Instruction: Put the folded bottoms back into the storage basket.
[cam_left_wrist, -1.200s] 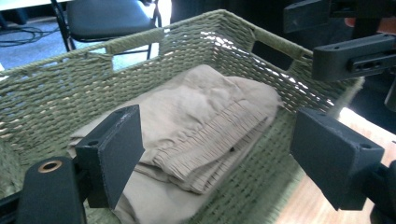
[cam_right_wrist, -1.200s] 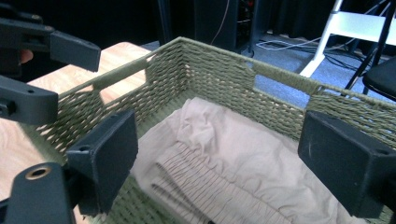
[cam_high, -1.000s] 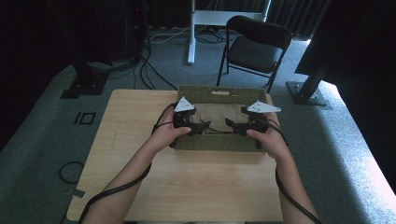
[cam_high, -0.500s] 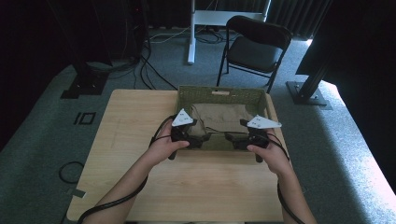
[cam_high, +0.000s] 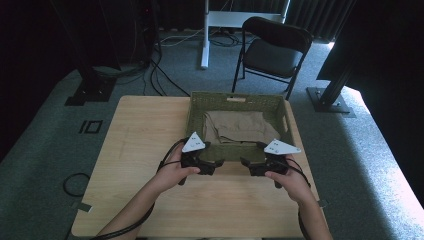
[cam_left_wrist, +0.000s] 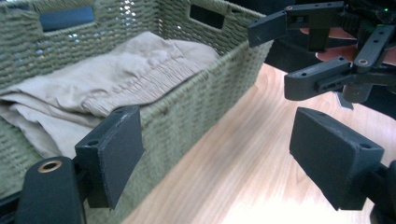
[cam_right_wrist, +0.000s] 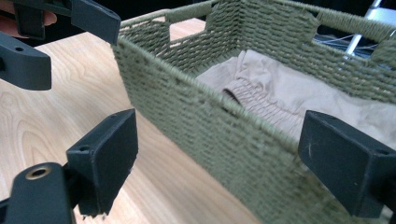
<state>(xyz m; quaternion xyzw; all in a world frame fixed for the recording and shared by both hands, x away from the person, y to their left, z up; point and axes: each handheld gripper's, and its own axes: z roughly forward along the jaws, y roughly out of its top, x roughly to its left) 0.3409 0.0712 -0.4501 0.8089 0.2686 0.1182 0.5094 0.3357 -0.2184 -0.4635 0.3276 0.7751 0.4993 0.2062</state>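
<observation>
A green woven basket (cam_high: 196, 112) stands at the far middle of the wooden table (cam_high: 140, 140), with a folded beige cloth (cam_high: 239, 126) lying in it. Both grippers hover just in front of its near wall, their jaws turned toward each other. My left gripper (cam_high: 217, 164) is open with nothing between its jaws; in the left gripper view (cam_left_wrist: 224, 158) the basket wall (cam_left_wrist: 196, 112) and the cloth (cam_left_wrist: 116, 79) lie to its left, and the right gripper (cam_left_wrist: 317, 56) is ahead. My right gripper (cam_high: 245, 163) is open too, facing the basket wall (cam_right_wrist: 210, 130) and the cloth (cam_right_wrist: 289, 93).
A black folding chair (cam_high: 275, 47) and a white desk leg (cam_high: 204, 35) stand on the carpet beyond the table. Black stands and cables (cam_high: 150, 75) lie at the far left. Bare wood stretches left of the basket and along the table's front.
Both hands have drawn back toward the person and sunk, from over the basket to in front of its near wall. The jaws stay as wide as before.
</observation>
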